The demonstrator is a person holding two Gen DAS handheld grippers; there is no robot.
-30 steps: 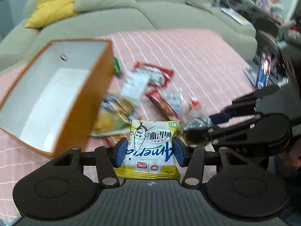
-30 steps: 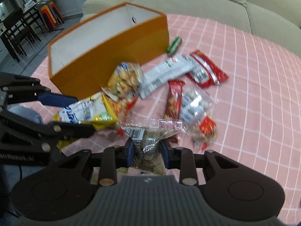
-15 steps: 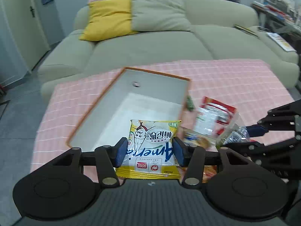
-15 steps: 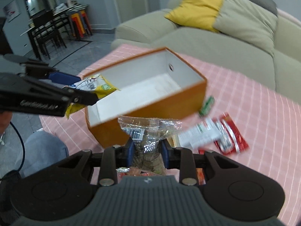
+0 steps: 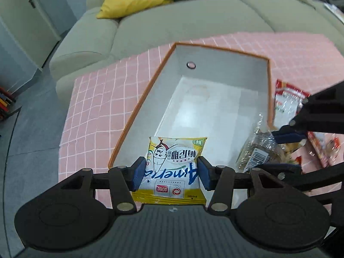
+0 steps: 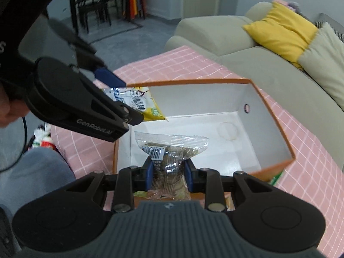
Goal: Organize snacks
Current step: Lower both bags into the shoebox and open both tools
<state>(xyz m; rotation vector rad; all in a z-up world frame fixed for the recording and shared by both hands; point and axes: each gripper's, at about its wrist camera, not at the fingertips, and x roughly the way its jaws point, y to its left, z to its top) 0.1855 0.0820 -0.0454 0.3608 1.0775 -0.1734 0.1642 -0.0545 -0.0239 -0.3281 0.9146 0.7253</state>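
Tilting steeply downward over the box point(image 5: 223, 107), left gripper point(image 5: 171, 173) clamped on yellow-white packet point(image 5: 175, 165), right gripper point(image 6: 168, 176) pinching clear bag point(image 6: 172, 150) of brown pieces, both snacks above the white interior, orange box on pink cloth point(image 5: 103, 99).

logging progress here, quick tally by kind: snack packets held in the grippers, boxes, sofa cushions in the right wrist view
snack packets held in grippers: 2, the yellow packet in the left gripper and the clear packet in the right gripper
boxes: 1, the orange box
sofa cushions: 2, the yellow cushion and the beige cushion
total: 5
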